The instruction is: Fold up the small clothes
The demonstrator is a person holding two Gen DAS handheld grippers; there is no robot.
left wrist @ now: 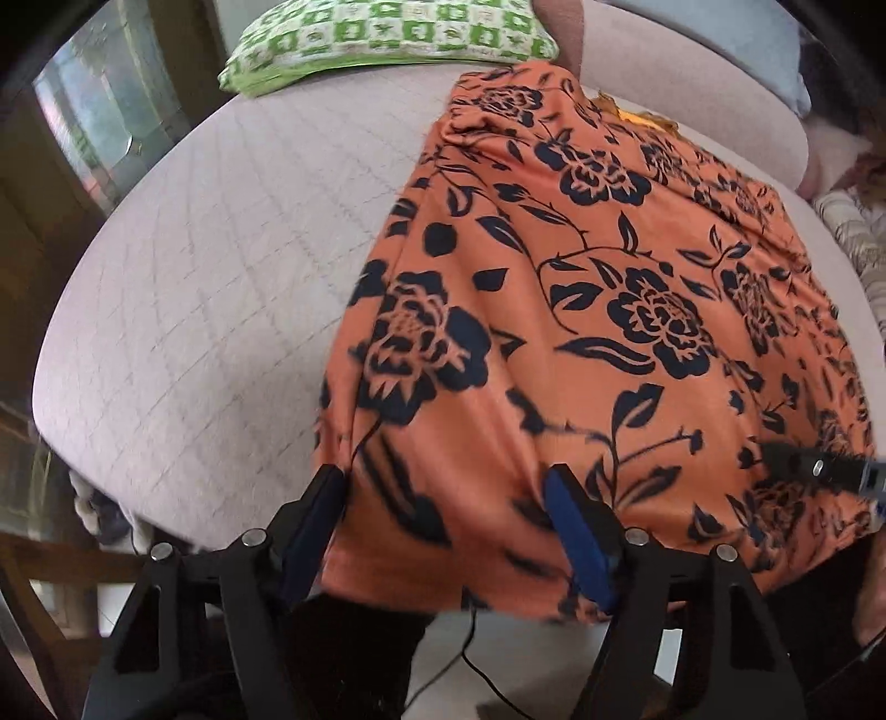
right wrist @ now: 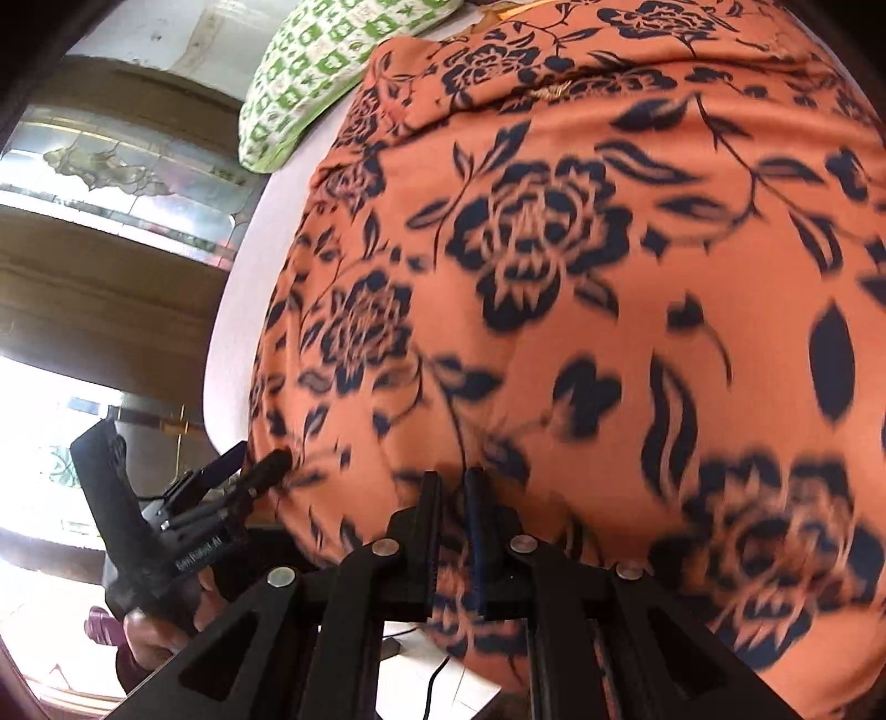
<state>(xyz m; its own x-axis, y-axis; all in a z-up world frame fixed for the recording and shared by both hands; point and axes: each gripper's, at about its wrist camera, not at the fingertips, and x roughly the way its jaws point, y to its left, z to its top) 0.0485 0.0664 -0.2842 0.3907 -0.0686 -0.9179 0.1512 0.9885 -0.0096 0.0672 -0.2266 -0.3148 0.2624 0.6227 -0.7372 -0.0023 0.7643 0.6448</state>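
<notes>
An orange garment with a dark floral print lies spread on a pale quilted bed, its near hem hanging over the front edge. My left gripper is open, its fingers straddling the hem near the garment's left corner. My right gripper is shut on a pinch of the same garment at its near edge. The right gripper's tip shows in the left wrist view at the garment's right side. The left gripper shows in the right wrist view at the garment's left edge.
A green-and-white patterned pillow lies at the bed's far side, also in the right wrist view. A person's arm is behind the garment. A glass-panelled wooden door stands to the left. A cable hangs below.
</notes>
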